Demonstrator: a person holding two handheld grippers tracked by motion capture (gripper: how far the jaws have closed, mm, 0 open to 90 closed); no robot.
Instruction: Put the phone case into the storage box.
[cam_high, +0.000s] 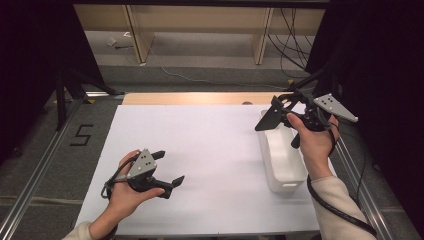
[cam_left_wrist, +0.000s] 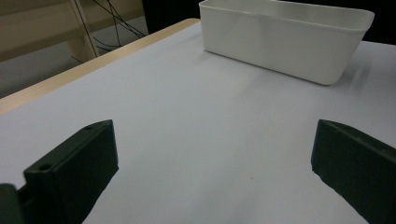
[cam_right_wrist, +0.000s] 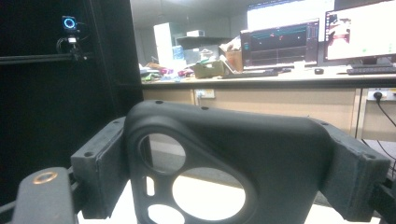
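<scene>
Both grippers are matte black, blocky tools, one in each of the person's hands. The left gripper (cam_high: 167, 167) carries a grey three-cornered plate (cam_high: 143, 163) on top, dotted with small dark screws, and its jaws are thick wedges with small screw holes in their upper faces. The right gripper (cam_high: 280, 117) wears a matching grey plate (cam_high: 335, 107) with the same dark dots. A thick black cable (cam_high: 336, 207) trails from it past a cream, ribbed sleeve (cam_high: 336, 204). A similar pale cuff (cam_high: 80, 232) covers the other wrist.
</scene>
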